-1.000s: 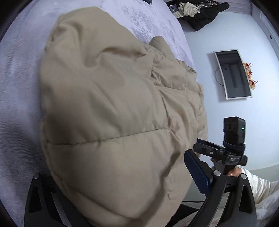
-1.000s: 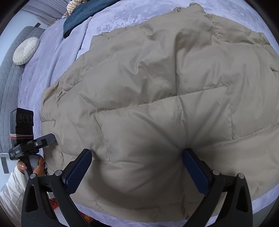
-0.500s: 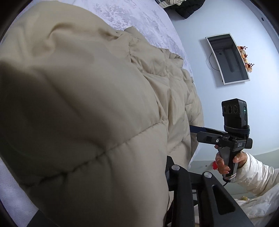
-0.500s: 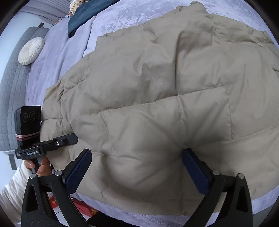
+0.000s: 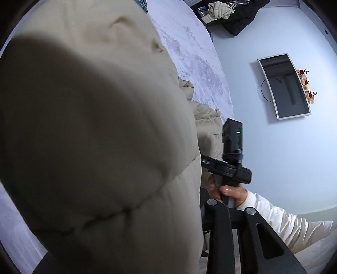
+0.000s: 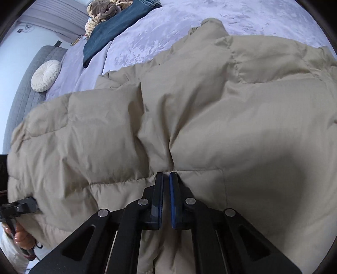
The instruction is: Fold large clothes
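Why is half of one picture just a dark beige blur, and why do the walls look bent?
Left wrist view: the beige padded jacket sits so close to the lens that it is out of focus and shaded. The fisheye lens bows the wall-mounted TV. Right wrist view: sharper, with the right gripper pinching the jacket and a soft shadow at lower right; the left edge is motion-smeared.

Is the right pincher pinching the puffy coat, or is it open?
Shut. The right gripper has its fingers pressed together on a pinch of the tan puffy coat, whose fabric puckers there.

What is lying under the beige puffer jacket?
The beige puffer jacket lies on the lavender bedspread, visible beyond it. Whatever is directly beneath the jacket is covered. The right gripper pinches its near edge.
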Action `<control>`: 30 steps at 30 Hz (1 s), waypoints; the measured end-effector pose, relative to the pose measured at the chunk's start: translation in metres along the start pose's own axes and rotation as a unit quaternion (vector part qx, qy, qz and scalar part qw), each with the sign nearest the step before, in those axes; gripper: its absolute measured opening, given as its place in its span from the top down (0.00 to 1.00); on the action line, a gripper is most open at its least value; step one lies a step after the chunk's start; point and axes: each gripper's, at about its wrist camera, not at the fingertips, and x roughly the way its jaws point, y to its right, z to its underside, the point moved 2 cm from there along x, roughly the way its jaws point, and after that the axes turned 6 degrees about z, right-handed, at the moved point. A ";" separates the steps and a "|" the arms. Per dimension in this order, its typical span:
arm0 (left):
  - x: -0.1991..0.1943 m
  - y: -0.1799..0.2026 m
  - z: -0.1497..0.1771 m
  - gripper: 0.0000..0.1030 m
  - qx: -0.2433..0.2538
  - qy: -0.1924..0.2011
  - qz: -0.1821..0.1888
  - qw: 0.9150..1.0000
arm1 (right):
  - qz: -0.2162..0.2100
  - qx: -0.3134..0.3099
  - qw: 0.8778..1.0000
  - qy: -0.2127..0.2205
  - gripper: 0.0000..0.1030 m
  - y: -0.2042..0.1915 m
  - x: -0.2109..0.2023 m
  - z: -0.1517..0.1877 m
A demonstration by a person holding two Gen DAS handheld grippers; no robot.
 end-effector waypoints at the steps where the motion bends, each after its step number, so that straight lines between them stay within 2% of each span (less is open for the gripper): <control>1: 0.005 0.014 -0.001 0.67 -0.001 0.002 -0.007 1.000 | -0.010 0.003 1.000 -0.004 0.96 0.004 0.005 -0.003; 2: 0.012 0.028 -0.003 0.67 -0.002 0.002 -0.015 1.000 | -0.020 0.009 1.000 -0.008 0.99 0.008 0.009 -0.007; 10: 0.076 0.118 -0.030 0.67 0.034 -0.021 -0.065 0.997 | -0.105 0.048 0.993 -0.037 1.00 0.034 0.026 -0.019; 12: 0.088 0.132 -0.035 0.67 0.041 -0.028 -0.069 0.996 | -0.122 0.057 0.990 -0.039 1.00 0.041 0.019 -0.020; 16: 0.116 0.149 -0.043 0.60 0.053 -0.052 -0.073 0.995 | -0.147 0.081 0.986 -0.010 1.00 0.072 -0.019 -0.012; 17: 0.124 0.153 -0.043 0.48 0.056 -0.061 -0.067 0.994 | -0.148 0.087 0.985 -0.001 0.99 0.082 -0.028 -0.008; 19: 0.141 0.161 -0.044 0.36 0.059 -0.070 -0.053 0.994 | -0.148 0.106 0.983 0.017 0.99 0.102 -0.046 0.002; 25: 0.196 0.172 -0.043 0.34 0.096 -0.104 0.008 0.990 | -0.141 0.162 0.975 0.050 0.99 0.148 -0.073 0.036; 28: 0.193 0.155 -0.034 0.17 0.105 -0.105 0.020 0.989 | -0.135 0.183 0.972 0.058 0.99 0.160 -0.079 0.050; 30: 0.198 0.153 -0.023 0.17 0.106 -0.102 0.012 0.989 | -0.128 0.194 0.970 0.065 0.98 0.164 -0.086 0.059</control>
